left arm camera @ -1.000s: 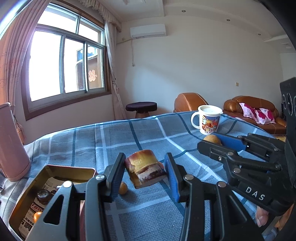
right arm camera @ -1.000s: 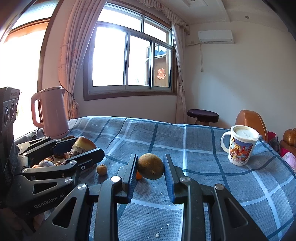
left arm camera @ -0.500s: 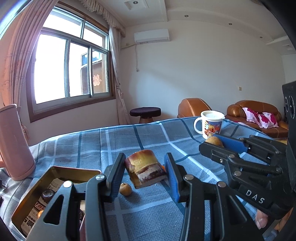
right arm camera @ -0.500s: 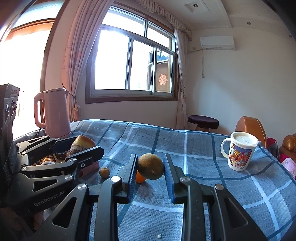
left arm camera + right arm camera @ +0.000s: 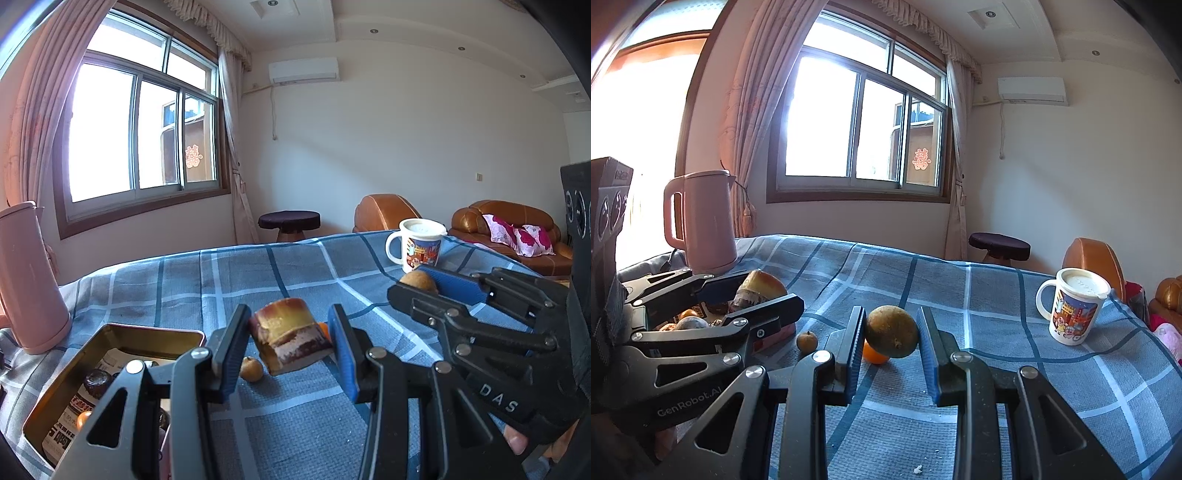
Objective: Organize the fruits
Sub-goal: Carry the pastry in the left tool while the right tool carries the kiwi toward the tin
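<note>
Above bare cloth (image 5: 997,369), both grippers grip fruit beside the tin (image 5: 74,373).

This is a living room in a home. A table under a blue plaid cloth (image 5: 979,295) stands before a wood-framed sliding window (image 5: 860,122) hung with pale pink curtains (image 5: 746,122), a red paper cutting (image 5: 919,158) stuck to one pane. On the white wall is a split air conditioner (image 5: 303,69), with downlights in the stepped ceiling. Behind the table are brown leather sofas (image 5: 506,225) with a pink floral cushion (image 5: 521,236) and a round dark stool (image 5: 289,221). A pink electric kettle (image 5: 701,221) and a lidded cartoon mug (image 5: 1075,310) stand on the cloth.
</note>
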Motion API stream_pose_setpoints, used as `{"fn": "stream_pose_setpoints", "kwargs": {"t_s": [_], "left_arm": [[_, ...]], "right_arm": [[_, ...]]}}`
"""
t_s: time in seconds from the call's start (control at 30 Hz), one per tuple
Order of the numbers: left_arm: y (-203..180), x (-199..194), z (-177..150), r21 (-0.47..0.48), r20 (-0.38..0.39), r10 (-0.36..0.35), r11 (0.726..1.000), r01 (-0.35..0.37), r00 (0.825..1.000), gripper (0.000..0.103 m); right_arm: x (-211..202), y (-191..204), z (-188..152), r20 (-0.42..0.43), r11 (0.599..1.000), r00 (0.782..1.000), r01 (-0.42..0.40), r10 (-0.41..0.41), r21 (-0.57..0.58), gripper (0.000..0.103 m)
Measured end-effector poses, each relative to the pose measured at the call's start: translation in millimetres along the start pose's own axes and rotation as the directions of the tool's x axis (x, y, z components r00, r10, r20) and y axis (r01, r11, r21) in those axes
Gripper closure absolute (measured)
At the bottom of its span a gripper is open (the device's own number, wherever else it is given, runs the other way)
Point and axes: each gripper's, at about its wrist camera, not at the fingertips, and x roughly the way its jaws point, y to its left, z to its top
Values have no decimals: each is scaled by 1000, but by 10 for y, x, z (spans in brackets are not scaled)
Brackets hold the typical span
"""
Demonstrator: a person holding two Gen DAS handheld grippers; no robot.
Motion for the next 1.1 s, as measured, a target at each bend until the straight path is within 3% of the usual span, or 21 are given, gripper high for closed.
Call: {"fn": "stream_pose_setpoints", "kwargs": {"t_s": [1.1], "left_arm": [[355, -176, -100, -73, -28, 46, 996, -48, 999, 58]], "right_arm": [[77, 435, 24, -26, 996, 998, -55, 54, -73, 73]]}}
